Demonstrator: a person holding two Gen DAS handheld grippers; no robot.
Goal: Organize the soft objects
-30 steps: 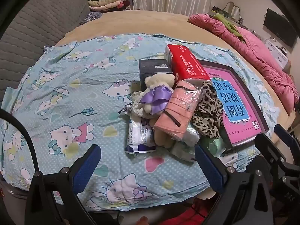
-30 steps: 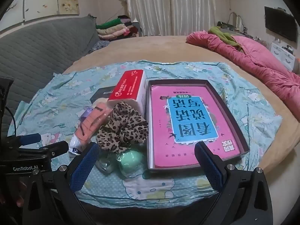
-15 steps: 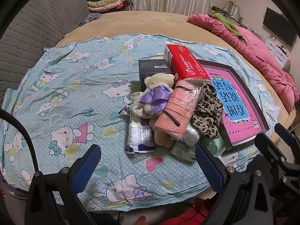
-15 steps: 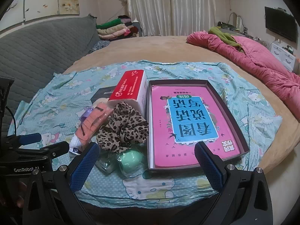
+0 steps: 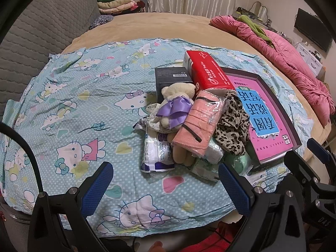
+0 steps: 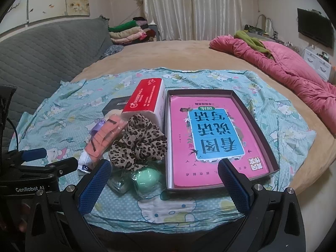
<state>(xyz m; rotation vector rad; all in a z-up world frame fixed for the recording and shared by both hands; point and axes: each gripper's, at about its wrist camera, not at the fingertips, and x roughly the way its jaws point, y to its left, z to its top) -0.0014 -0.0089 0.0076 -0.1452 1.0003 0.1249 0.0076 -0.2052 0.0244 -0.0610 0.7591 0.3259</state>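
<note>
Both sets of jaws spread wide and empty: left gripper low over the cartoon-print sheet before the pile, right gripper low in front of the dark tray with its pink book. Heaped on the sheet just left of that tray: cream teddy bear with purple bow, wrapped pink cloth leaning on it, leopard scrunchie against the red box, green ball in front.
</note>
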